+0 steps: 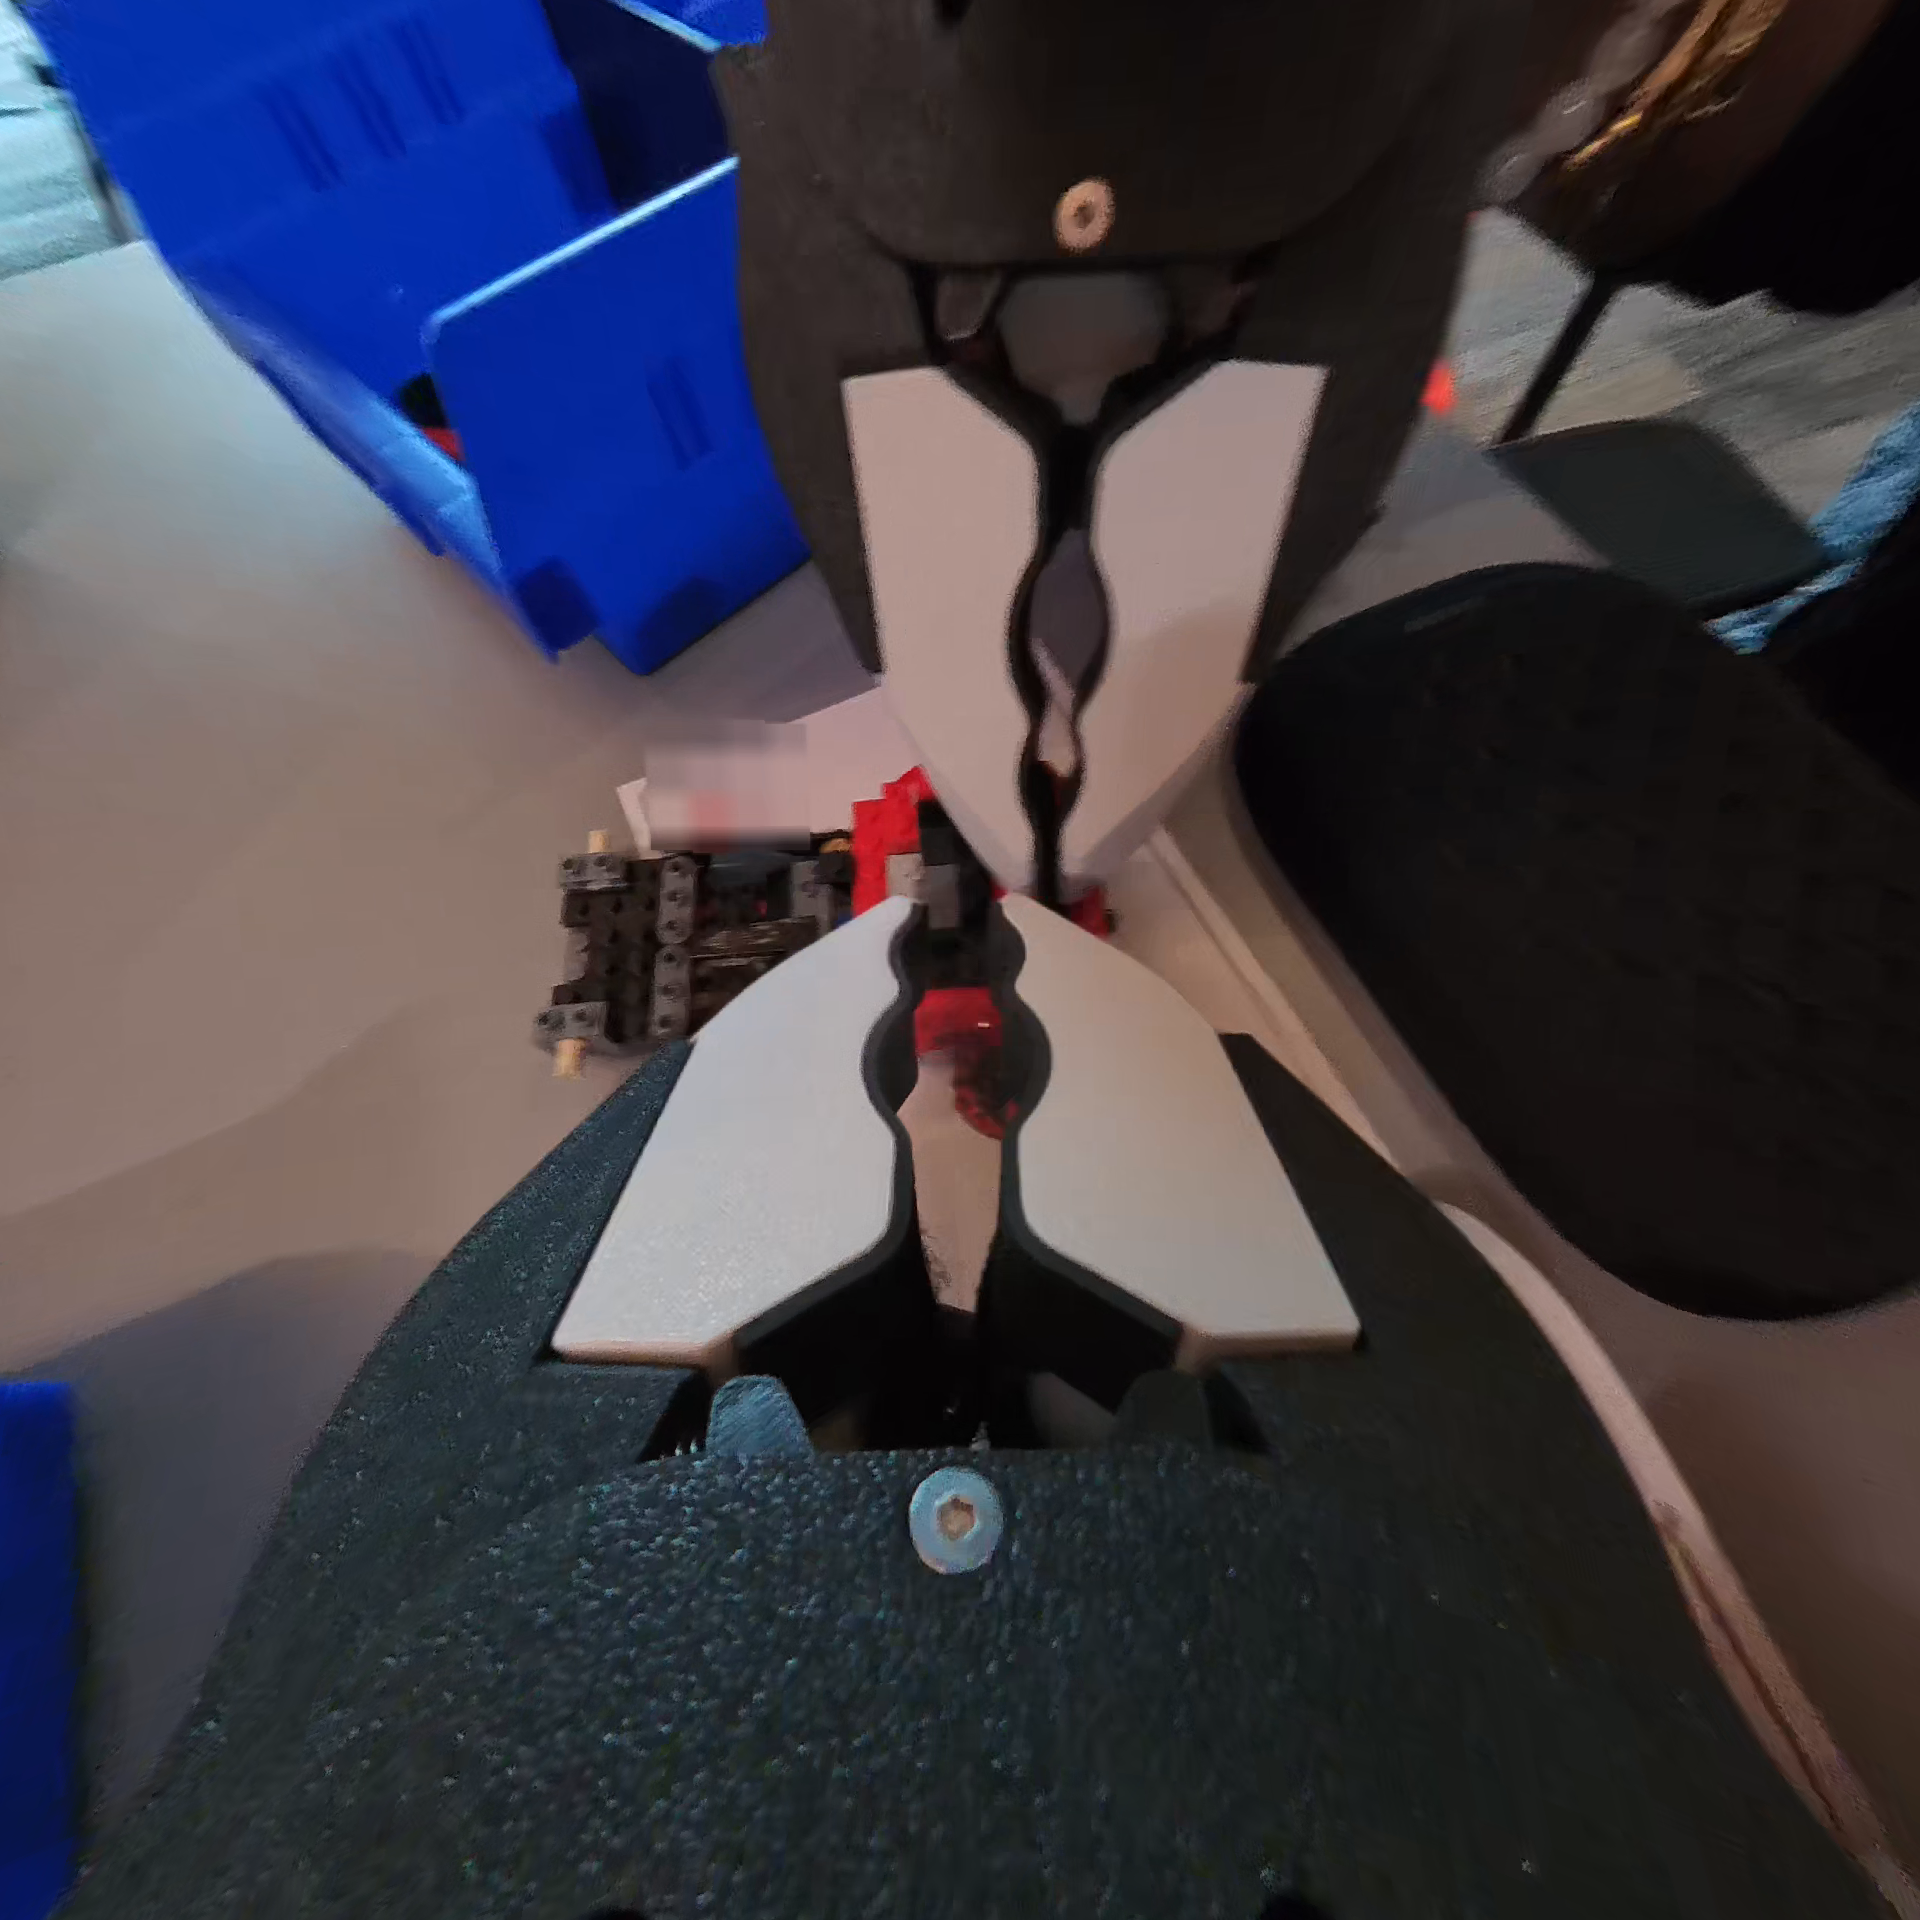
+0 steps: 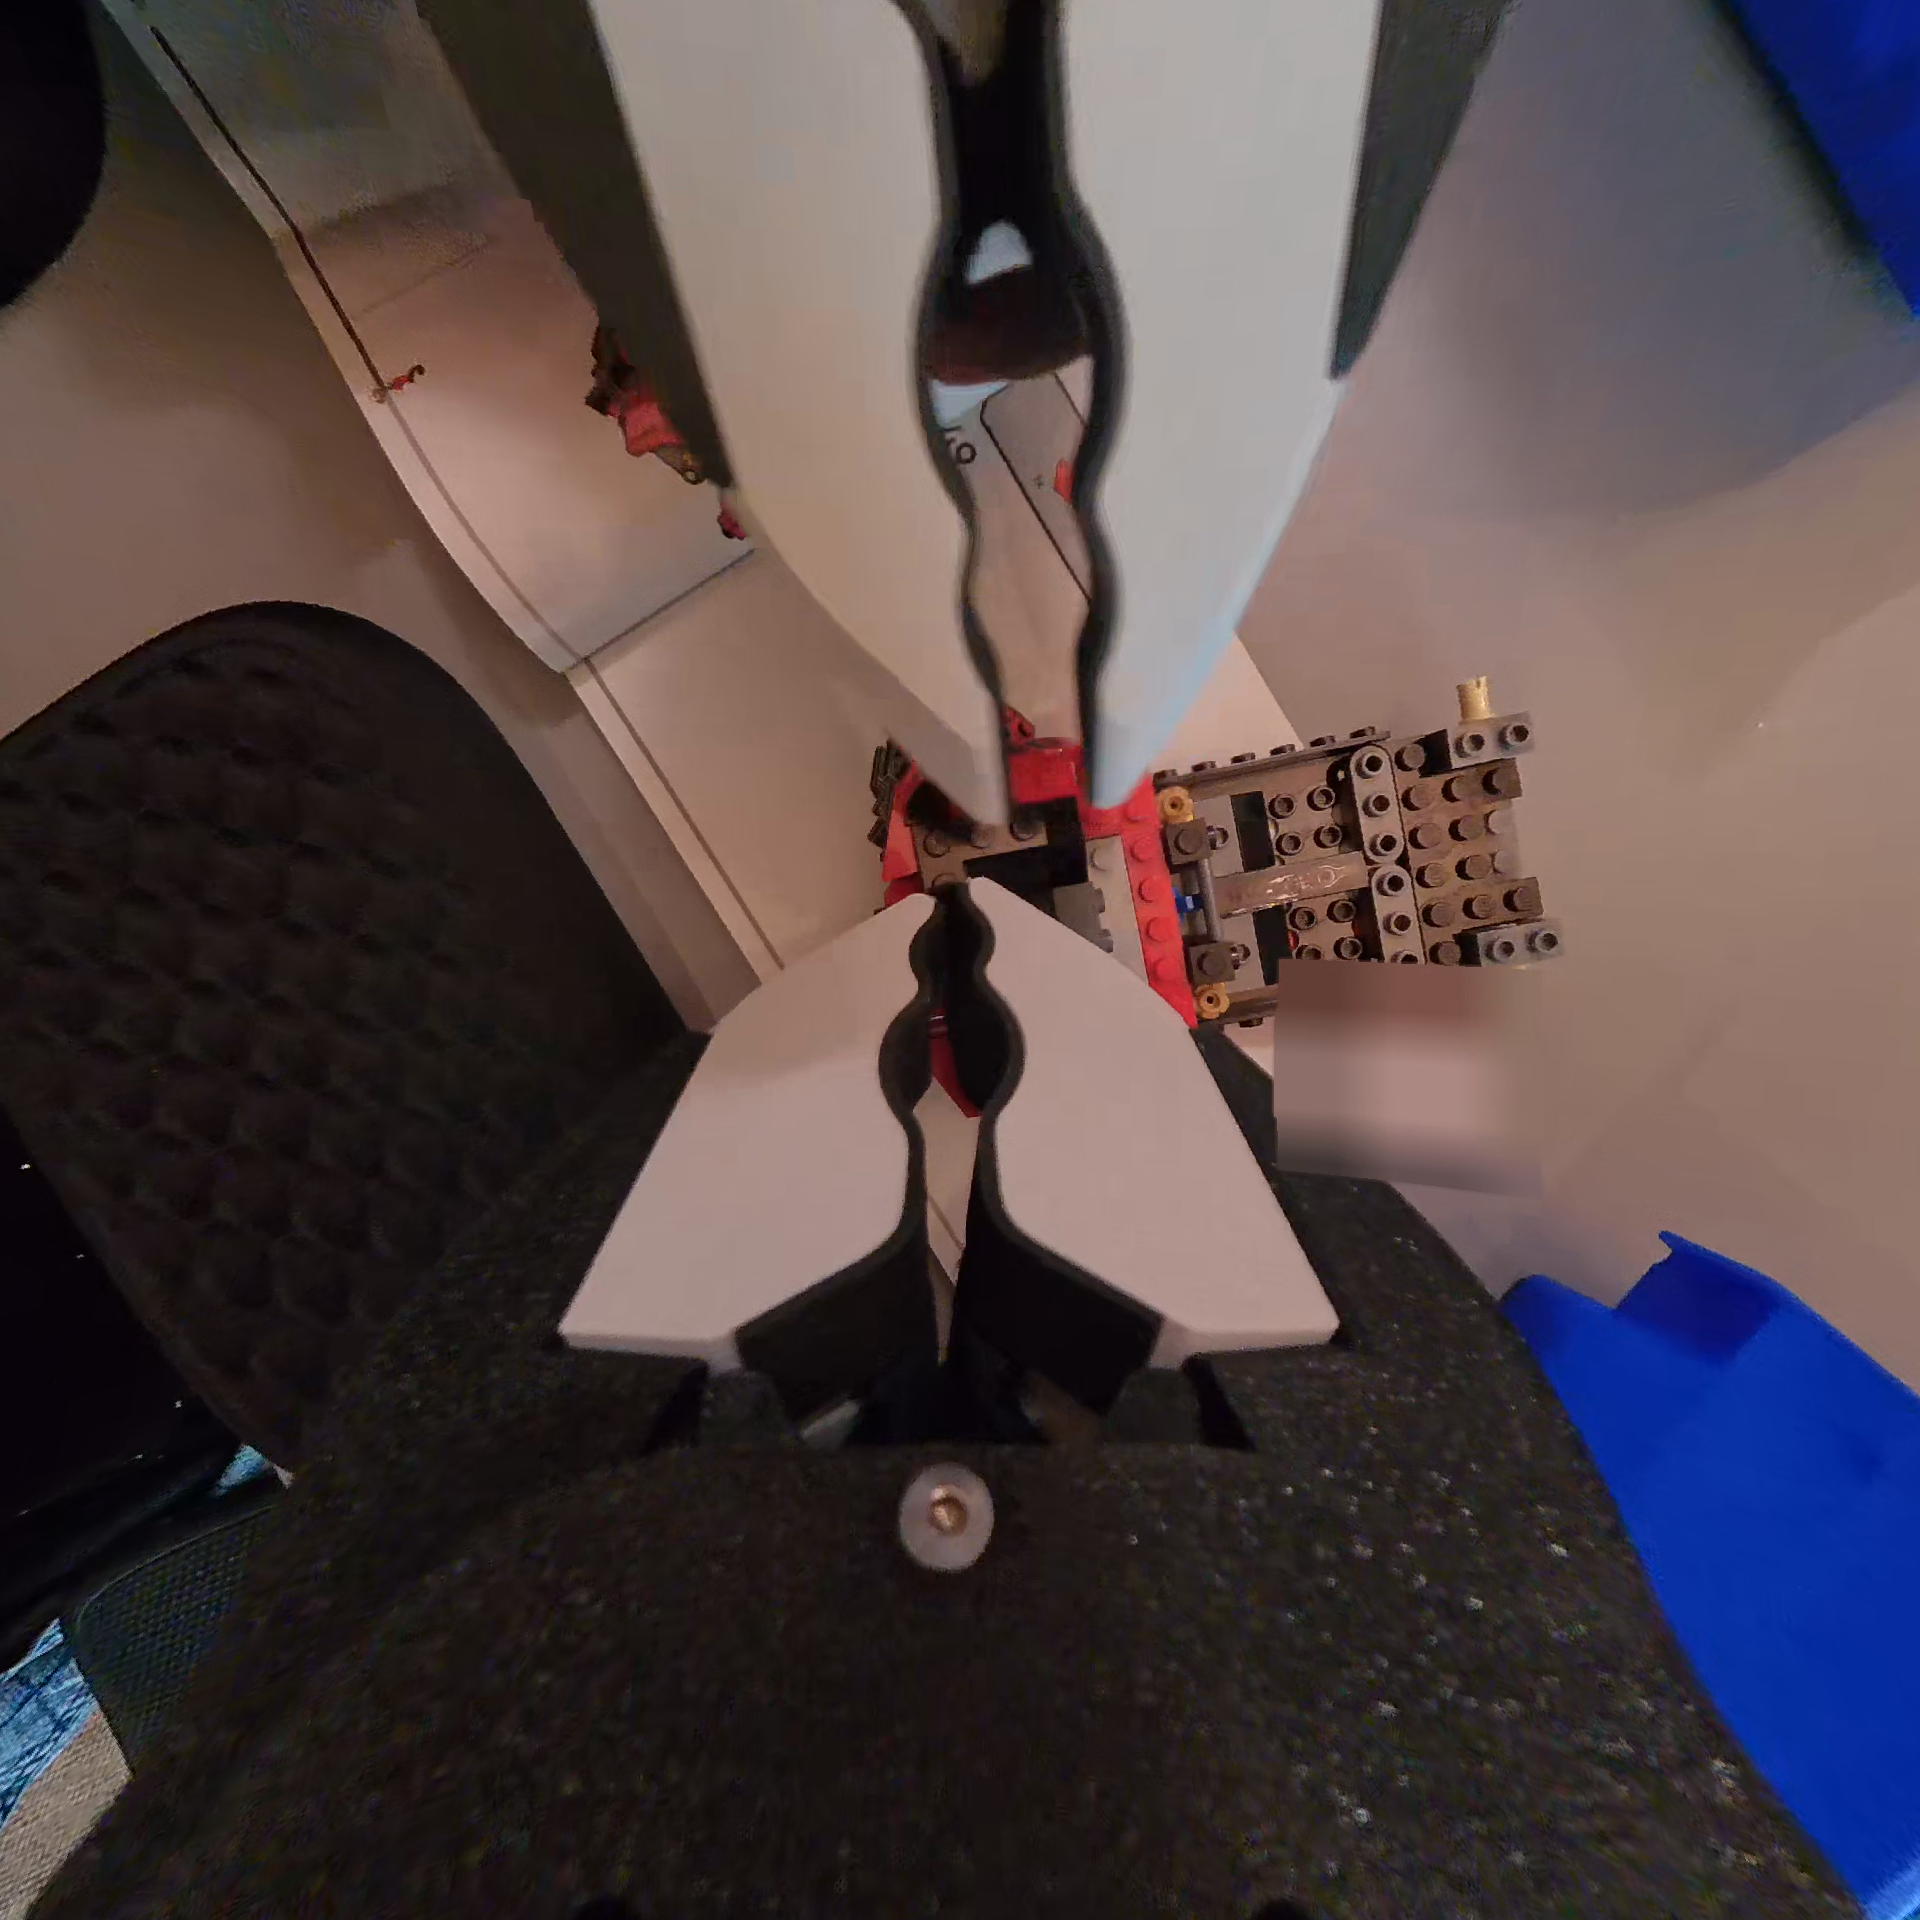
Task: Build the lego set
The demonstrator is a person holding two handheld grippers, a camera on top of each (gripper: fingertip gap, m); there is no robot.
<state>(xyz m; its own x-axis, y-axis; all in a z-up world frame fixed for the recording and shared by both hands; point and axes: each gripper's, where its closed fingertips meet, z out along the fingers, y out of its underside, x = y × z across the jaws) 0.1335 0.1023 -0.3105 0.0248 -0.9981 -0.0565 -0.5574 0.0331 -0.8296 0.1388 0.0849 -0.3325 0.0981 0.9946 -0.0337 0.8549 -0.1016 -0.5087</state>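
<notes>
Table edge [image 2: 665,769] beside lego build [image 2: 1351,862]; both tools [image 1: 956,914] [image 2: 956,894] together, tip-to-tip.

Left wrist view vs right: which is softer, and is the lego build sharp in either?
Left wrist view: motion-blurred, the lego build smeared, blue bins soft. Right wrist view: build sharp, studs readable; the opposing left gripper up close is blurred. Both views: fisheye bends the table edge.
</notes>
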